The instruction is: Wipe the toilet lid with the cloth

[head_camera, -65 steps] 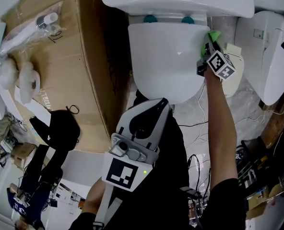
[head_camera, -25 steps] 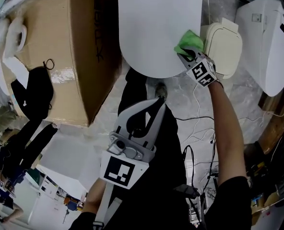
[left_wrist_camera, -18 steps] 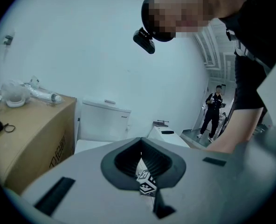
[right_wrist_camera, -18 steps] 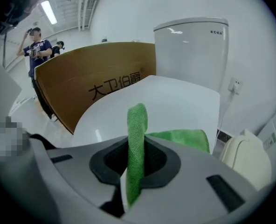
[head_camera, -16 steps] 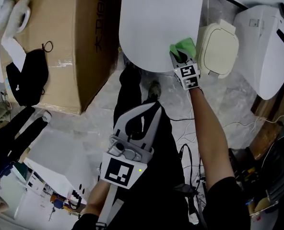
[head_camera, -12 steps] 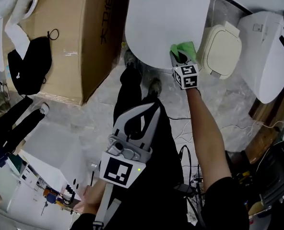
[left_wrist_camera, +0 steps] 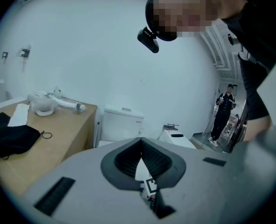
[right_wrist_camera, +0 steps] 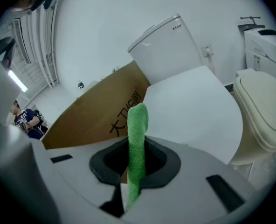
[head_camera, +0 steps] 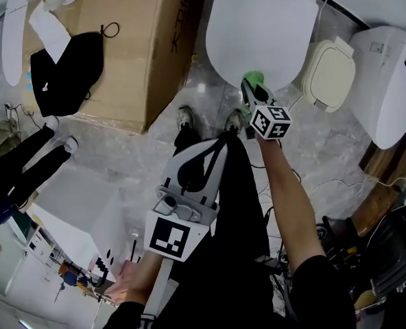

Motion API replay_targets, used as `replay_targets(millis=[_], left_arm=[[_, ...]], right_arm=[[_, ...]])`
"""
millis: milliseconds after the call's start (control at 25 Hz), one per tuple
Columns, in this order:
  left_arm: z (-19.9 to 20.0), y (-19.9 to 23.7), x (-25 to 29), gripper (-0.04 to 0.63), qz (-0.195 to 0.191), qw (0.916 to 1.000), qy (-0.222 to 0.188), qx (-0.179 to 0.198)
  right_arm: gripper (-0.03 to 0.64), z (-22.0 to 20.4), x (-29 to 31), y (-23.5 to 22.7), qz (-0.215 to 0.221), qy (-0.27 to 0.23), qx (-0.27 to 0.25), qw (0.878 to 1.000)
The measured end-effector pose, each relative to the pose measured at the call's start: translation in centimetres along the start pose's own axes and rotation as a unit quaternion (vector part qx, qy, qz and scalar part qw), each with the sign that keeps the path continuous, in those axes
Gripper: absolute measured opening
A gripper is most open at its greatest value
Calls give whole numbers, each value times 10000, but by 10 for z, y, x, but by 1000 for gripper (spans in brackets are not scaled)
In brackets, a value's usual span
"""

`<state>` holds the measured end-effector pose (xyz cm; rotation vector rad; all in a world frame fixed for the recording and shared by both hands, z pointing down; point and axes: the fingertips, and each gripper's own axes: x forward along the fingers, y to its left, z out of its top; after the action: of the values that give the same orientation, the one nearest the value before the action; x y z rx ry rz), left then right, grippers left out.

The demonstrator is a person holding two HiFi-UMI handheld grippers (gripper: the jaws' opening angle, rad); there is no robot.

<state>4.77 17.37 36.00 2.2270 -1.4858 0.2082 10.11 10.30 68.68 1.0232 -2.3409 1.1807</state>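
Right claw clamped on cloth, pulled back down lid; front rim now just ahead, stroke probably ending.

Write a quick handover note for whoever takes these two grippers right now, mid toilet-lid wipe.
Right gripper: shut on the fuzzy green cloth, at the front edge of the closed white toilet lid; contact can't be told.
Left gripper: shut, empty, held near the person's legs, away from the toilet.
Done: cloth gripped and brought to the lid; how much is wiped can't be judged.
Left: probably more passes across the lid.
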Motion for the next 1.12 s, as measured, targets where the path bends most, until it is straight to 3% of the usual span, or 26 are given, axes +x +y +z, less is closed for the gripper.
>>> replay_targets(millis=[160,360,720,960,1120], left_arm=[[20,15,-25,3,-8,9999,-140,-32],[57,20,-61,3,-269,9991,-218,253],[146,8,-132,3,-597,9966,-372,428],[212,-14,-168,3,-942,9874,-885,911],[244,-15,-187,3,-939,9863,-1090,805]], right_arm=[[51,44,-34,41,-85,-355,71,9993],[51,113,-93,107,-190,-988,166,9948],[51,231,-225,247,-583,-1823,-263,9812],[51,285,-300,313,-633,-2333,-621,9683],[51,307,-353,346,-794,-2785,-858,9533]])
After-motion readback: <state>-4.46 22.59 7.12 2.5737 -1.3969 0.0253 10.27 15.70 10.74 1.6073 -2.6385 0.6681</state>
